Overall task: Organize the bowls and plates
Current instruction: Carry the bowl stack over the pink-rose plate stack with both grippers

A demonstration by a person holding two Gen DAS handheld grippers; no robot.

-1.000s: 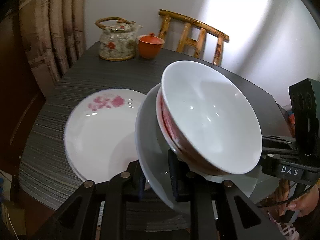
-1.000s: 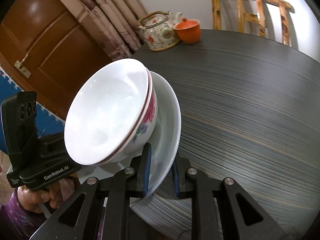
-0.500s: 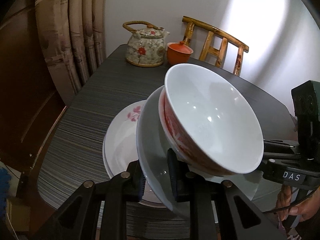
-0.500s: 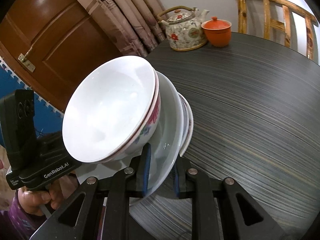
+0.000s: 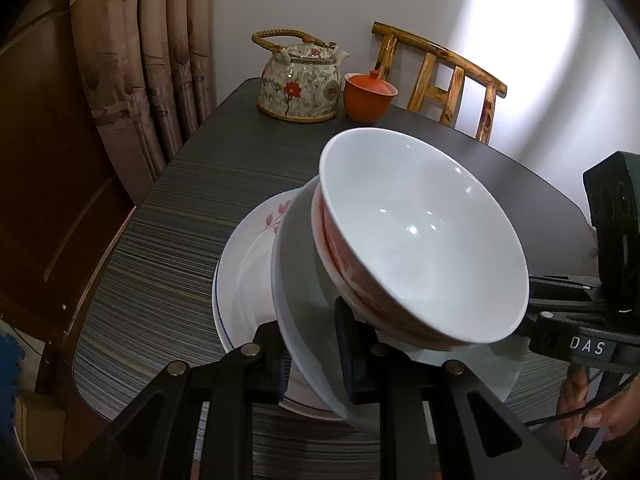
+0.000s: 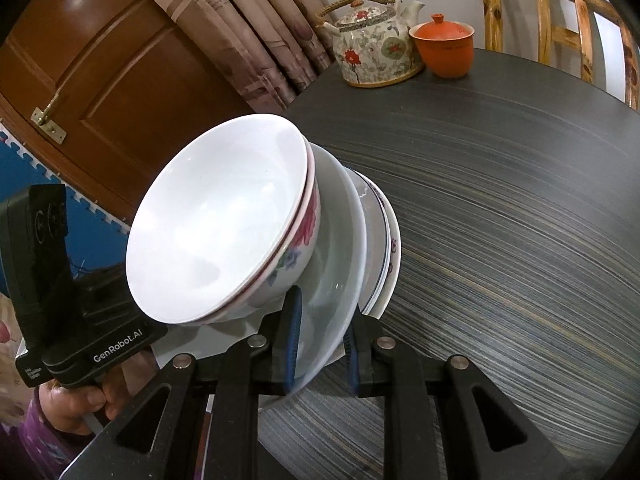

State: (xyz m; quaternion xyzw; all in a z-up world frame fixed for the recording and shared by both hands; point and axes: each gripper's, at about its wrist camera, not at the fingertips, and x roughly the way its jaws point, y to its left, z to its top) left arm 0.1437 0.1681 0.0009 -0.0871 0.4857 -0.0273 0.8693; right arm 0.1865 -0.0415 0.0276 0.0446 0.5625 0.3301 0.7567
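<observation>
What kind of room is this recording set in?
Most likely a home dining room: a dark striped table with a floral teapot, a wooden chair against the wall, and curtains beside a wooden door.

White bowl (image 5: 420, 248) on plain plate (image 5: 304, 312), over flowered plate (image 5: 248, 272).

"DAS" on right gripper (image 5: 552, 344); "GenRobot.AI" on left gripper (image 6: 120, 344)
</observation>
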